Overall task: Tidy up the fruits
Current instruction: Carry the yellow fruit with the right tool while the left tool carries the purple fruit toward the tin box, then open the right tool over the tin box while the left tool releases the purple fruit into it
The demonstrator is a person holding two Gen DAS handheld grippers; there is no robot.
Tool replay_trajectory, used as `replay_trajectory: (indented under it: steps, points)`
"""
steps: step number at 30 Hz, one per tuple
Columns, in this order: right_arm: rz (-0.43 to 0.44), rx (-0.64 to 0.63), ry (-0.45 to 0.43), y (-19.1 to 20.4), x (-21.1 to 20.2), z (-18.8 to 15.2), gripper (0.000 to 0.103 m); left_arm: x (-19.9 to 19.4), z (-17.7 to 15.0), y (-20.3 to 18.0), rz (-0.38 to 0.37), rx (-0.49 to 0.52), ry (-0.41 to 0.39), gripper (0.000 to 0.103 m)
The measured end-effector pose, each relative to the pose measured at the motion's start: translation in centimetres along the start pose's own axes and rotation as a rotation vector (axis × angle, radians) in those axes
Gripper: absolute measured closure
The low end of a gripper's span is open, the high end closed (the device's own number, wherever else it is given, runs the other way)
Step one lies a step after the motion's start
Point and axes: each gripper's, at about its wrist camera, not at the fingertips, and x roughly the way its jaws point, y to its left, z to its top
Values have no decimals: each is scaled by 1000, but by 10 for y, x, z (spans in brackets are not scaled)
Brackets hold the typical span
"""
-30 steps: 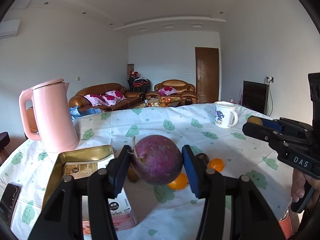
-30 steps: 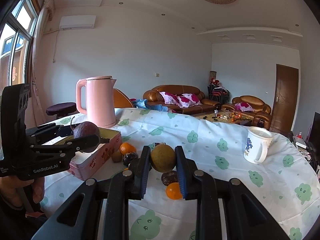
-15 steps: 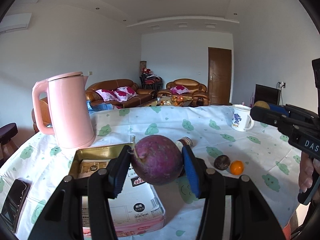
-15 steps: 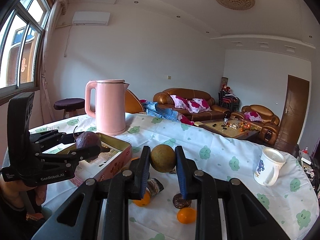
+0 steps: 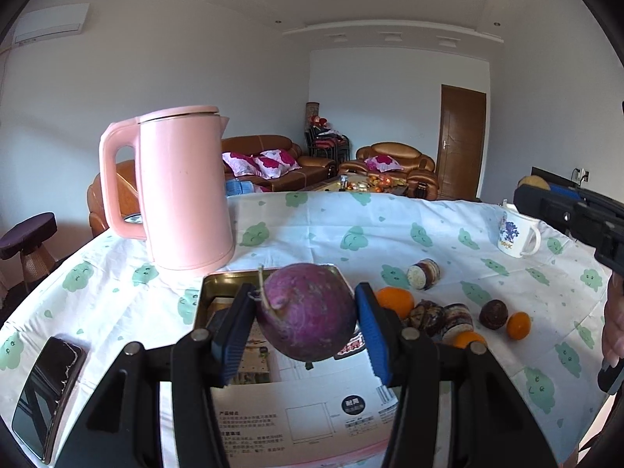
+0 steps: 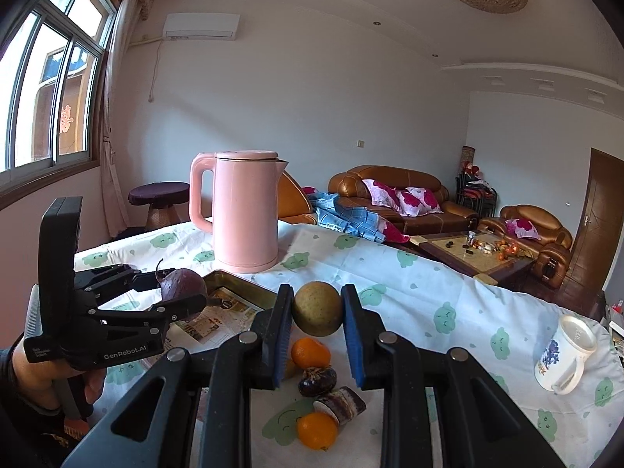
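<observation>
Left tool [image 5: 308,323] pinched purple root veg [image 5: 308,312] above open tin box [image 5: 218,284] w/ printed papers, by pink kettle [image 5: 183,191]; right tool [image 6: 318,323] clamped on round brown-green fruit [image 6: 318,308], held over oranges [image 6: 310,352] & dark fruits [image 6: 316,380] on table [image 6: 429,304]; mug [image 6: 563,355] at far right.

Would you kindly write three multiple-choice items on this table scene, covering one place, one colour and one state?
1. Where does the kettle stand?
A. behind the tin
B. on the phone
C. beside the mug

2. What colour is the fruit in the left gripper?
A. orange
B. purple
C. green

3. How is the right gripper?
A. open, empty
B. shut on a round brown fruit
C. shut on the mug

Answers: 1 A, it rises just beyond the tin. 2 B, purple fruit between the pads. 3 B, pads press the round brown fruit.
</observation>
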Motion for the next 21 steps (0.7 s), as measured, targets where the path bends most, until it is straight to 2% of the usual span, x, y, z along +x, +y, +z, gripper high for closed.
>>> replay_trajectory:
  steps: [9, 21]
  points:
    - [59, -13, 49, 22, 43, 5, 77, 16, -5, 25, 22, -37, 56, 49]
    - [124, -41, 139, 55, 102, -2, 76, 28, -6, 38, 3, -47, 109, 49]
